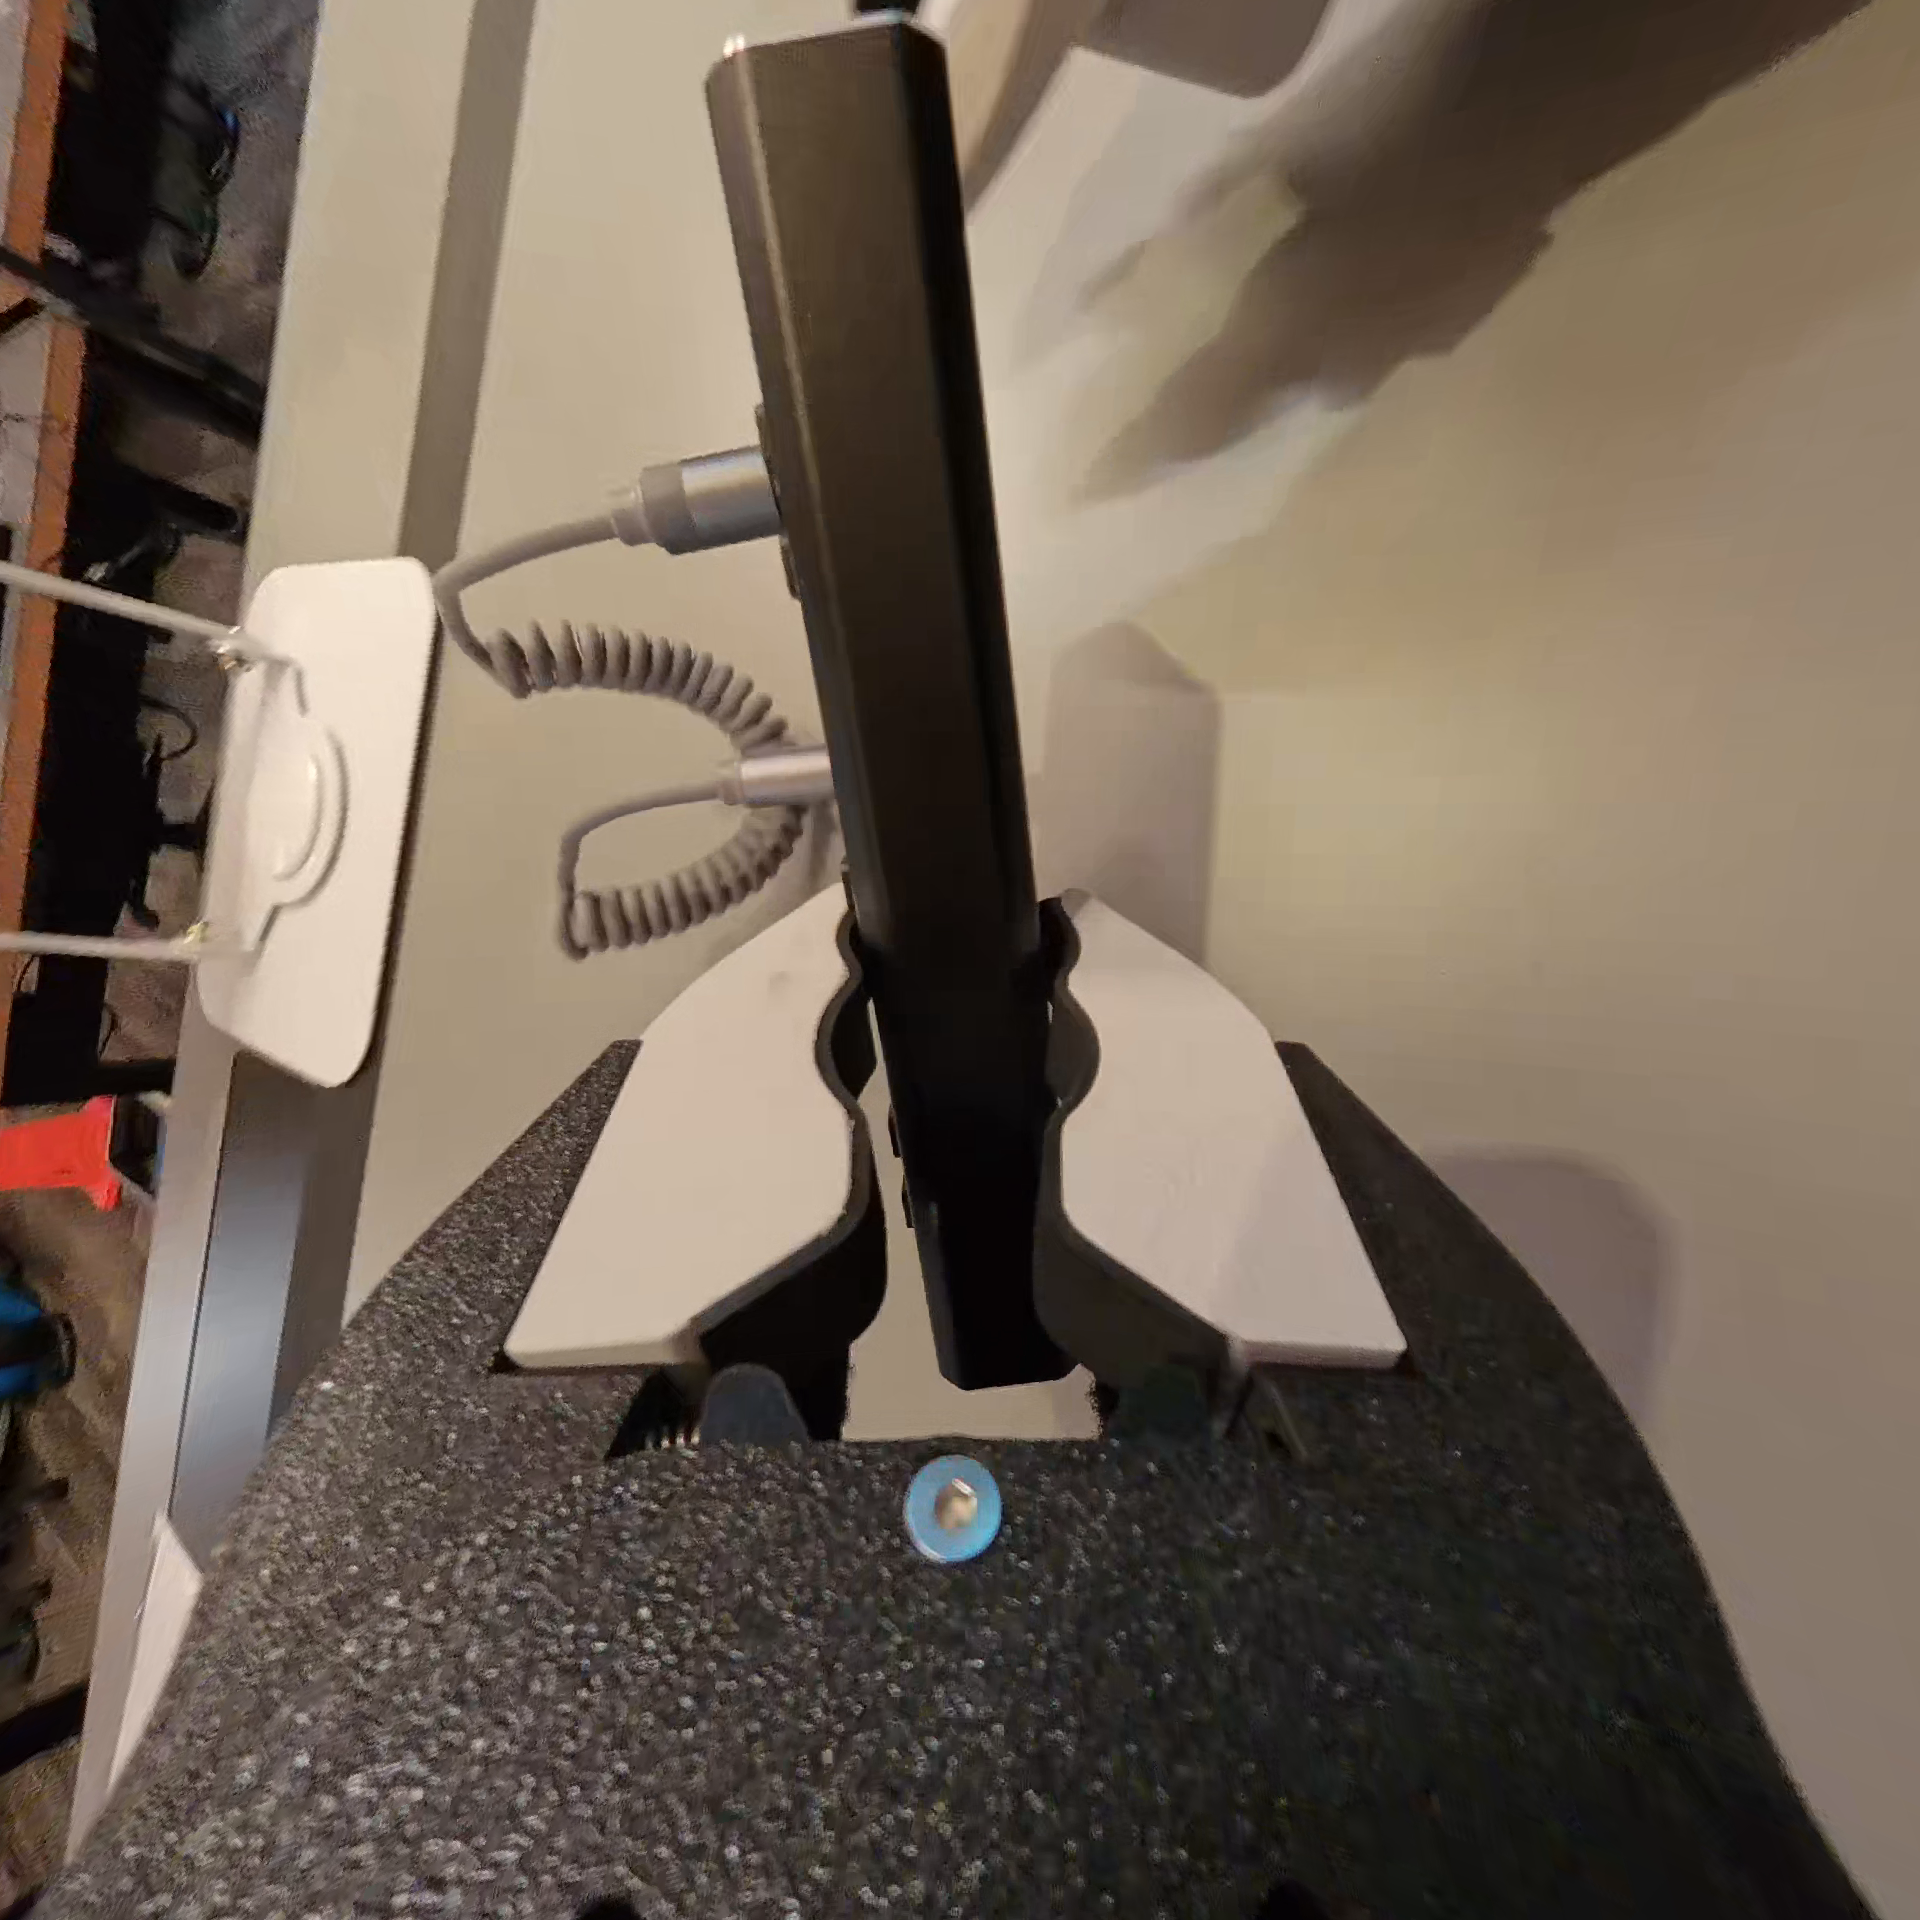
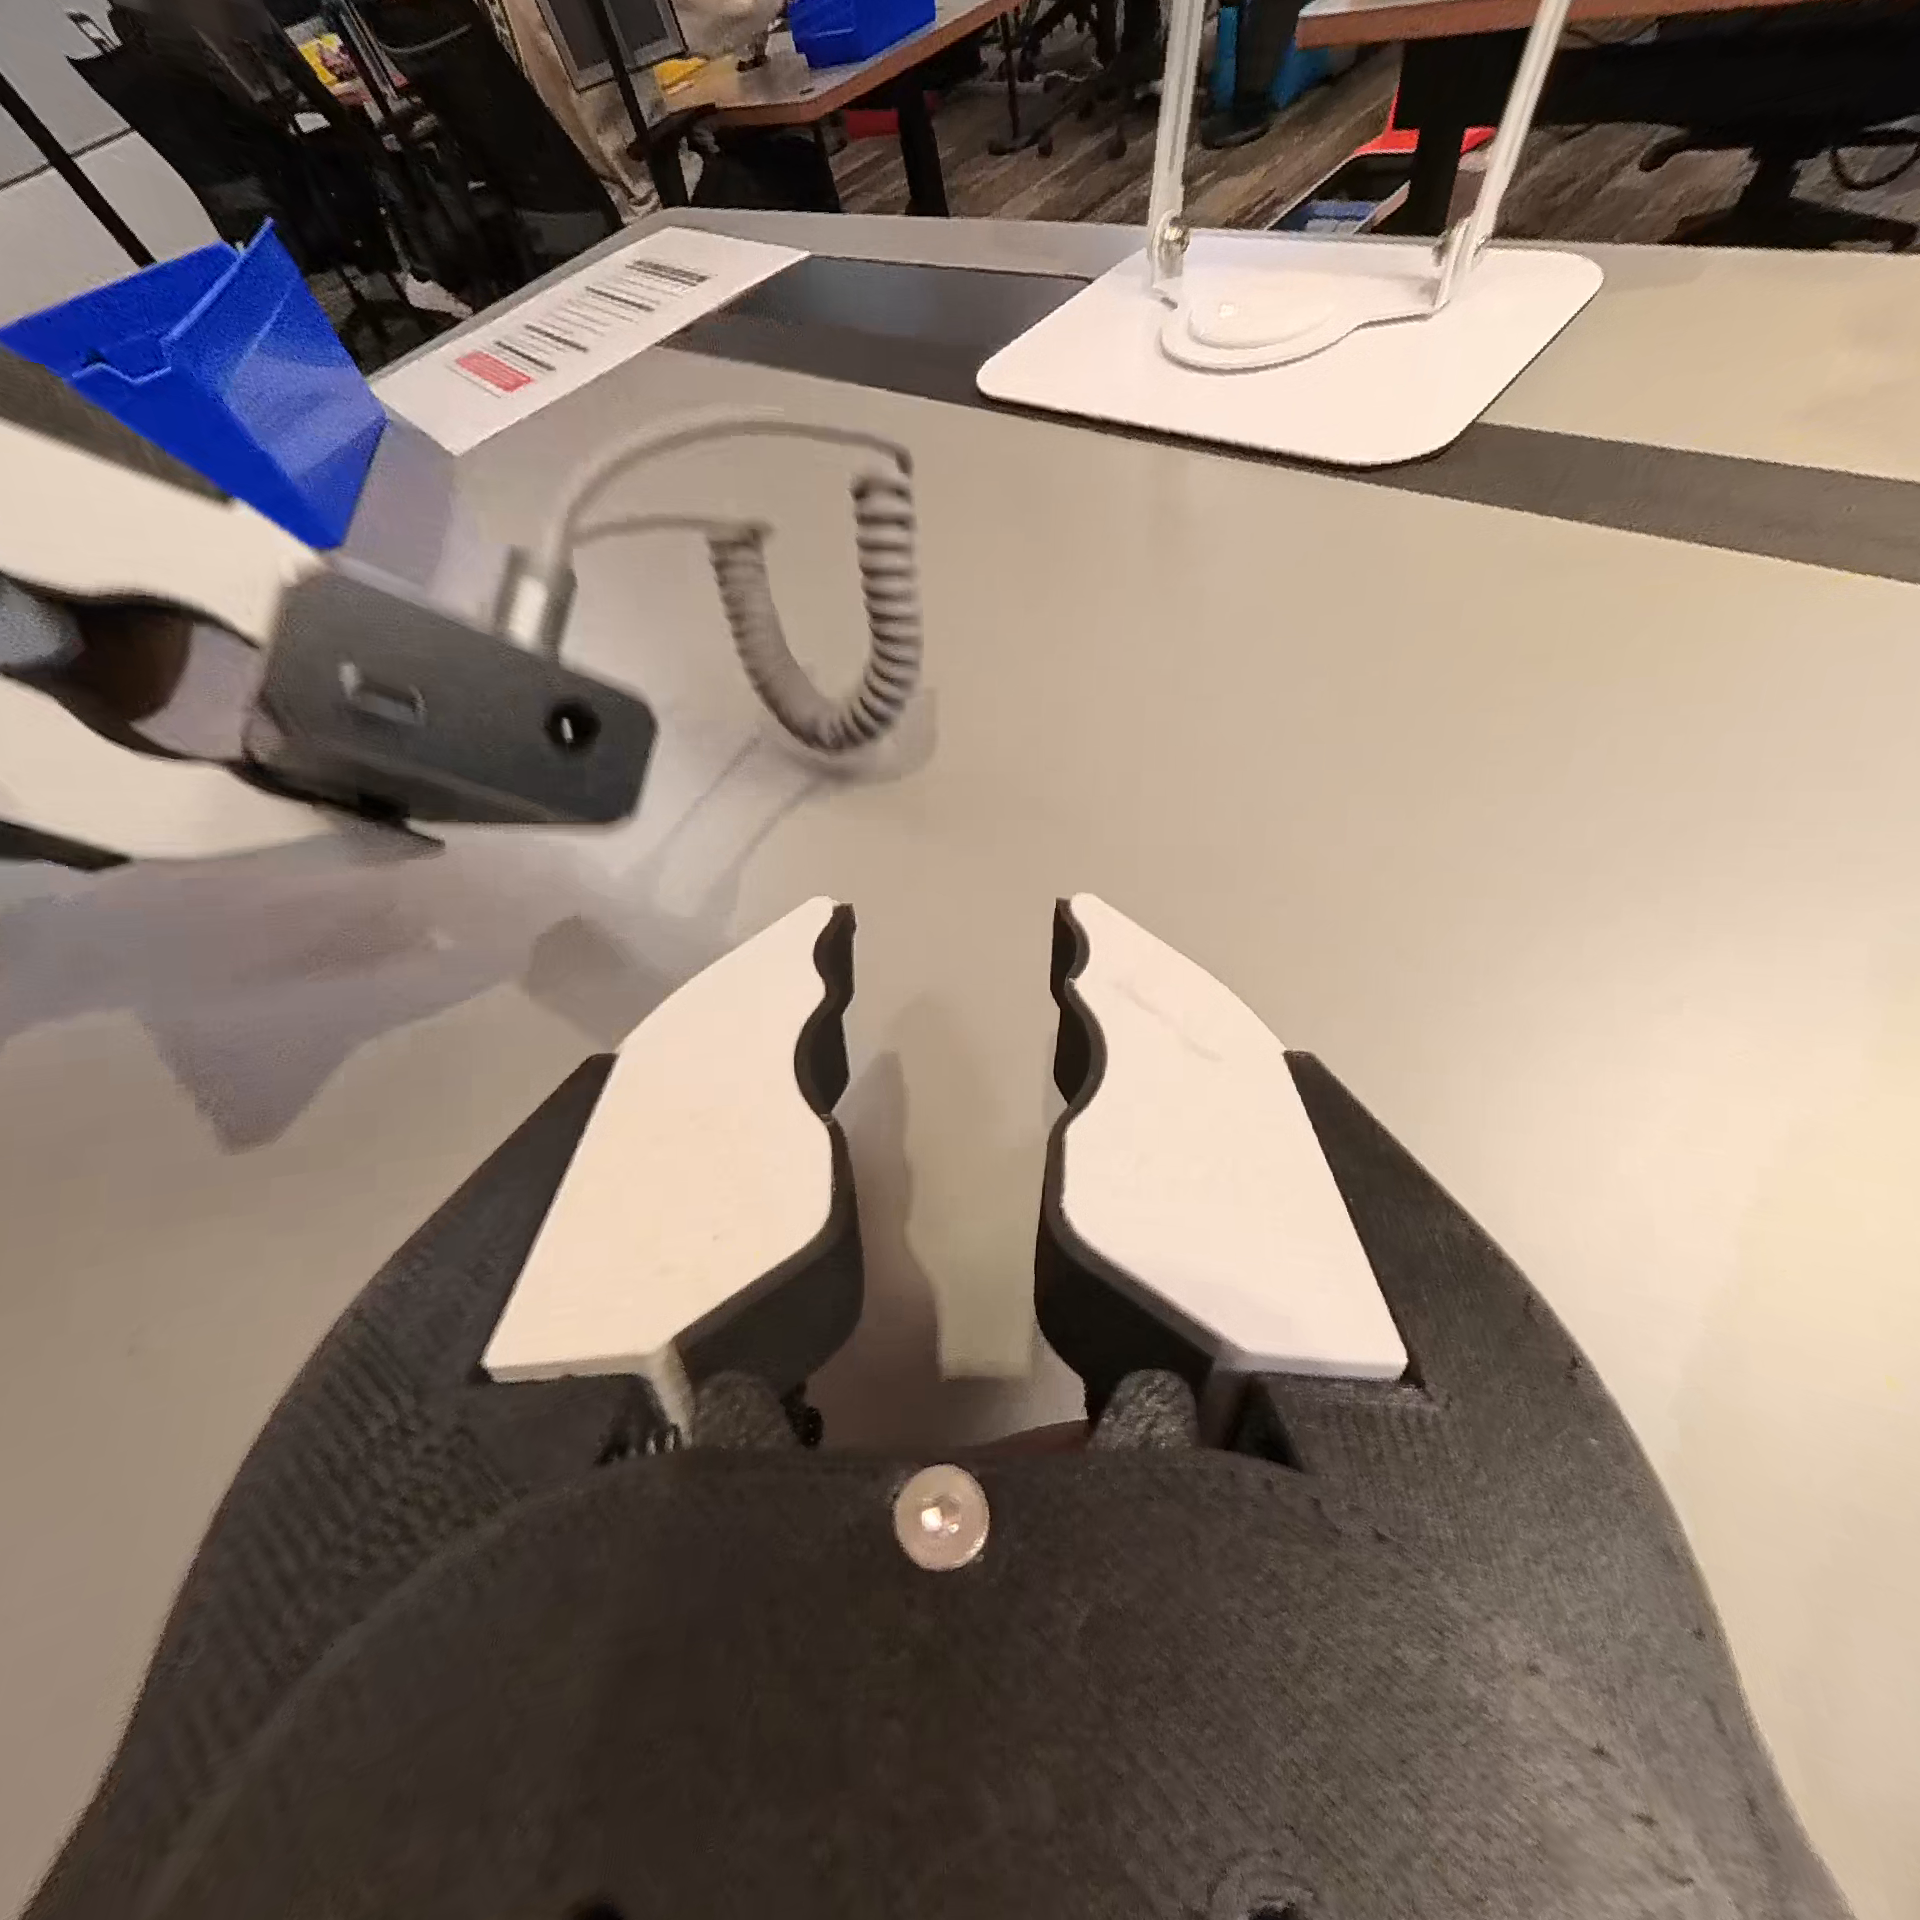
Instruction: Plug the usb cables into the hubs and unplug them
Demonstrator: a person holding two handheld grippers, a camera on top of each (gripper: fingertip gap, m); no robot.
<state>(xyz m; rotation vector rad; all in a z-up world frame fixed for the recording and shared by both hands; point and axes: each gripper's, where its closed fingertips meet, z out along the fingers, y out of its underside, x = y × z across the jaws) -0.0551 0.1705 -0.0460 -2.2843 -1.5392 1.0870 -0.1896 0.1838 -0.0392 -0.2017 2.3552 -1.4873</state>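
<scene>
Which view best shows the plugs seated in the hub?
The left wrist view: both grey plugs enter the side of the black hub sharply. The right wrist view shows the hub blurred, with one plug visible.

Nothing I can read from my claws — the only printing is on a white sheet (image 2: 592,327) in the upper left of my right wrist view, flat on the table (image 2: 1351,779): dark blurred lines and a small red block, too smeared to make out — the hub (image 2: 447,717) at left shows only port openings, no lettering
</scene>
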